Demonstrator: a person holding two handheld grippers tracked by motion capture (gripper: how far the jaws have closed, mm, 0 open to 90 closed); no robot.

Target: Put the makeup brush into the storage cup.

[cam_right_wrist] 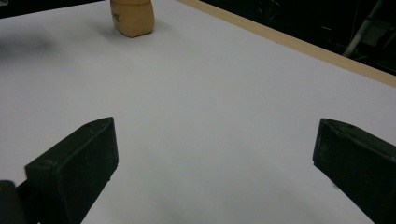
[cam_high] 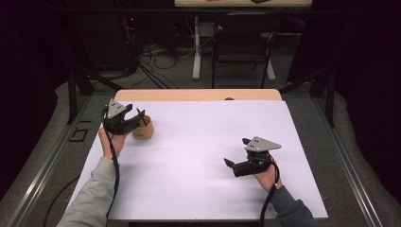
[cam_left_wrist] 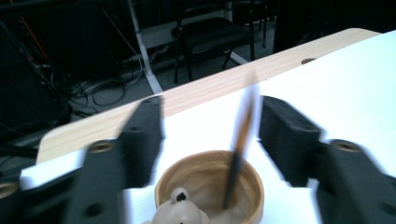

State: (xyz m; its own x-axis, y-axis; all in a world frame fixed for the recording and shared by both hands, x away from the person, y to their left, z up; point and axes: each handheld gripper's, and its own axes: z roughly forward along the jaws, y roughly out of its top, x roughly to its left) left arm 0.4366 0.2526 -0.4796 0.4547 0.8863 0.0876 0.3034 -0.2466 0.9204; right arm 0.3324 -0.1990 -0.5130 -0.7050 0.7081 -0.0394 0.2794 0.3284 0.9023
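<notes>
White paper (cam_high: pixel 198 156) covered the wooden table (cam_high: pixel 198 94), bare between the hands. At its left, a tan wooden cup (cam_high: pixel 143 128) stood with a thin stick (cam_left_wrist: pixel 238 154) leaning inside. The left gripper (cam_high: pixel 135 118) hovered just over the cup, jaws apart either side of the stick (not touching it). The right gripper (cam_high: pixel 236 158) rested well apart, low over the paper, jaws spread wide on nothing.

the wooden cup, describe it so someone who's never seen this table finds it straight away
Look at the white sheet on the table, near its far left corner. The small tan wooden cup stands there beside the left tool; a thin dark stick leans inside it.
</notes>
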